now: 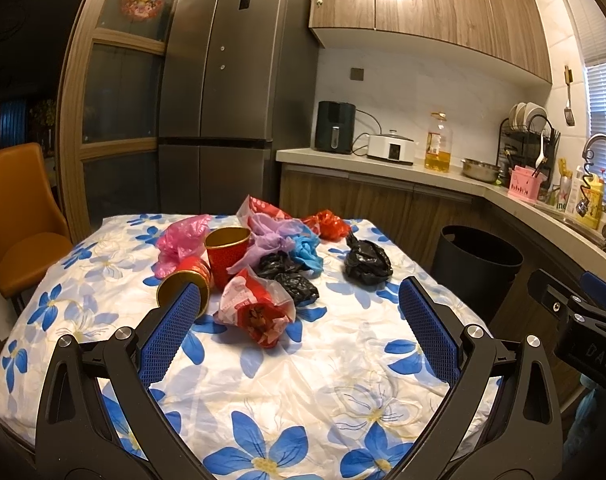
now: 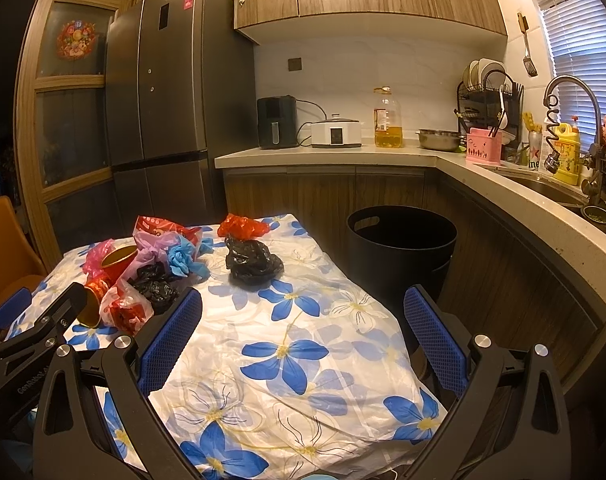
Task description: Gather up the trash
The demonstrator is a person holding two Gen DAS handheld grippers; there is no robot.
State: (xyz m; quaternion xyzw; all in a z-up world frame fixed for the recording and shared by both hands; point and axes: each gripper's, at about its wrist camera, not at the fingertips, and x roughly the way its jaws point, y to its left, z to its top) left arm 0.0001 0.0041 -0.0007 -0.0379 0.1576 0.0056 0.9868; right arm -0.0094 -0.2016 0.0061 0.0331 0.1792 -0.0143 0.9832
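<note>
A pile of trash lies on the flowered tablecloth [image 1: 303, 380]: an upright red paper cup [image 1: 227, 254], a tipped red cup [image 1: 183, 282], a red-and-white bag [image 1: 259, 308], crumpled black bags [image 1: 291, 276], a separate black bag [image 1: 367, 262], plus pink, purple, blue and red bags. A black bin [image 1: 477, 266] stands right of the table. My left gripper [image 1: 299, 308] is open and empty, just short of the red-and-white bag. My right gripper [image 2: 303, 316] is open and empty over the table's near right part, the separate black bag [image 2: 253, 262] ahead and the bin [image 2: 401, 242] to its right.
An orange chair [image 1: 23, 220] stands at the table's left. A grey fridge [image 1: 231, 92] is behind the table. The counter [image 2: 383, 154] along the back and right holds an air fryer, cooker, oil bottle, bowl, dish rack and sink [image 2: 559, 196].
</note>
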